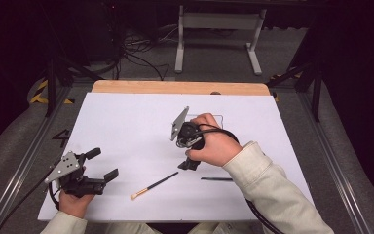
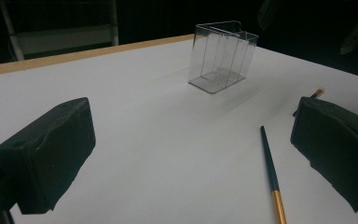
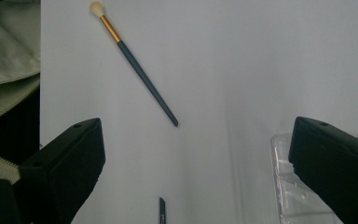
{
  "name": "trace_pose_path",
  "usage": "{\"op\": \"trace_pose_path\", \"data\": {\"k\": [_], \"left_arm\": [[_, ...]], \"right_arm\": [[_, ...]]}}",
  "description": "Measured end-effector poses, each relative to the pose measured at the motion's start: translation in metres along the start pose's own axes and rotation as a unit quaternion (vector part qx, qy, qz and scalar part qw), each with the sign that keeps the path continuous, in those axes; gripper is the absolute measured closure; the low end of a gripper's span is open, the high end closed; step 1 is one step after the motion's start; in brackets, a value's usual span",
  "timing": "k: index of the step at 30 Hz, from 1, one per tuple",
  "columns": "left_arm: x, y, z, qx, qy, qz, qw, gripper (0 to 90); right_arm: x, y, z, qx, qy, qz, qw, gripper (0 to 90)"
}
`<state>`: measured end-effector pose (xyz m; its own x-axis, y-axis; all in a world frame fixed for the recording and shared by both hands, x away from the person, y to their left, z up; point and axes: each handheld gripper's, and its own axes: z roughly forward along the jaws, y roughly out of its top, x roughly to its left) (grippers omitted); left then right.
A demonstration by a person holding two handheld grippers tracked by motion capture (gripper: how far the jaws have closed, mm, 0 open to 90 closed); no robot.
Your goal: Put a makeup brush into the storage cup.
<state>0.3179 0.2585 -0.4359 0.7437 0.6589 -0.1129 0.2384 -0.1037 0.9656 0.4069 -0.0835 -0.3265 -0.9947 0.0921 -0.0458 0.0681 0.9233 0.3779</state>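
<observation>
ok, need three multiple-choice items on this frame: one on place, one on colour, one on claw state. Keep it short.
1. Where does the makeup brush lie?
A. inside the clear organizer
B. flat on the white sheet, between the two claws
C. held in the left claw

2. What colour is the brush's handle?
A. dark teal with a gold band
B. red
C. white

3. How do the left claw and right claw stand?
A. both shut on the brush
B. left shut, right open
C. both open, holding nothing

Answers:
1 B: the high view shows it on the white sheet, apart from the clear organizer.
2 A: the right claw's view shows a dark handle, gold band, pale bristles.
3 C: each claw's view shows bare sheet between its jaws.
</observation>
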Motion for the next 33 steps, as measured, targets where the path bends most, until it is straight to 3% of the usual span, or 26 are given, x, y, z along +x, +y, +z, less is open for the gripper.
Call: {"op": "trace_pose_path", "data": {"k": [8,12,33], "left_arm": [[0.000,0.000,0.000,-0.001,-0.001,-0.002,1.0000,0.5],[-0.001,0.000,0.001,-0.002,-0.001,-0.001,1.0000,0.5],[0.000,0.001,0.003,-0.002,-0.007,-0.002,1.0000,0.5]], "right_arm": [[0.002,0.014,0.013,-0.002,0.011,-0.012,0.9999,4.5],[0.004,0.021,0.018,-0.017,0.012,-0.022,0.9995,5.0],[0.008,0.040,0.041,-0.013,0.031,-0.046,0.9984,4.7]]}}
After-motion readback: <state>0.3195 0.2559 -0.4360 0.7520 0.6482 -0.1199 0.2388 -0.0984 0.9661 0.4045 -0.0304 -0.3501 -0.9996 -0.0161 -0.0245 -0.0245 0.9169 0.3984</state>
